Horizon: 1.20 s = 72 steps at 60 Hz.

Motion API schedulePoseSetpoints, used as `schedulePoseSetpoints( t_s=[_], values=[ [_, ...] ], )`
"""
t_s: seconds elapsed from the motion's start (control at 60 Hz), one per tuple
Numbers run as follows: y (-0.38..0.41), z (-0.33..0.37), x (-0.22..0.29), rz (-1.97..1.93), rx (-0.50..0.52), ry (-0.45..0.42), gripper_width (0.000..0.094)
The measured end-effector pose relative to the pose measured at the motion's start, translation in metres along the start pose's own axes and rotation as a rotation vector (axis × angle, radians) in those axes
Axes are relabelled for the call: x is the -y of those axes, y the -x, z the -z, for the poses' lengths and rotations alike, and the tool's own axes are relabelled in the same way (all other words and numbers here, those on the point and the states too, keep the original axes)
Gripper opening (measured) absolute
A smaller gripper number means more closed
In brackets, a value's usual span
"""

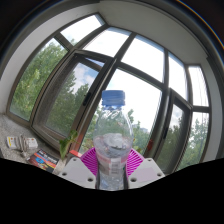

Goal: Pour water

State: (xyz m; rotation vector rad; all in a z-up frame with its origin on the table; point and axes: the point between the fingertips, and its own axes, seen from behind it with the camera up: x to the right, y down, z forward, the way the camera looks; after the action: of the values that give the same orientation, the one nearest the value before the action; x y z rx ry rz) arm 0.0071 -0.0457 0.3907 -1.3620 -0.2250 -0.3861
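A clear plastic water bottle point(113, 140) with a blue cap point(114, 98) stands upright between my fingers, its body filling the gap. My gripper point(112, 168) is shut on the bottle's lower body, with the pink pads point(91, 160) pressed against it on both sides. The bottle is lifted up in front of a large bay window, and no support shows beneath it. The bottle's bottom is hidden between the fingers.
A bay window point(120, 70) with dark frames fills the background, trees beyond it. A window sill point(25, 140) at the left carries small cluttered items. A green plant point(66, 148) stands by the sill, just left of the fingers.
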Motion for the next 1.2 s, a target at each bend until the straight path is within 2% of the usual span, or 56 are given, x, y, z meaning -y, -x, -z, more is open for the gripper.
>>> schedulePoseSetpoints(
  t_s=[0.15,0.317,0.483,0.5,0.517,0.6,0.683,0.75,0.783,0.817,0.85,0.867,0.9,0.983,1.2],
  values=[
    [0.026,-0.002,-0.107,-0.235,0.089,0.166,0.0312],
    [0.070,0.012,-0.220,-0.310,0.133,0.318,0.0312],
    [0.100,0.020,-0.299,-0.391,0.159,0.438,0.0312],
    [0.100,0.022,-0.301,-0.391,0.164,0.445,0.0315],
    [0.098,0.017,-0.291,-0.393,0.154,0.379,0.0313],
    [0.100,0.019,-0.295,-0.354,0.161,0.390,0.0316],
    [0.099,0.019,-0.294,-0.360,0.152,0.394,0.0415],
    [0.100,0.020,-0.298,-0.359,0.155,0.416,0.0531],
    [0.100,0.026,-0.302,-0.357,0.153,0.459,0.0586],
    [0.099,0.033,-0.308,-0.353,0.151,0.506,0.0695],
    [0.098,0.040,-0.309,-0.353,0.144,0.532,0.0848],
    [0.096,0.043,-0.307,-0.356,0.138,0.538,0.0863],
    [0.094,0.050,-0.304,-0.355,0.126,0.545,0.0823],
    [0.083,0.073,-0.293,-0.332,0.084,0.568,0.0865],
    [0.076,0.160,-0.253,-0.329,0.037,0.652,0.0855]
  ],
)
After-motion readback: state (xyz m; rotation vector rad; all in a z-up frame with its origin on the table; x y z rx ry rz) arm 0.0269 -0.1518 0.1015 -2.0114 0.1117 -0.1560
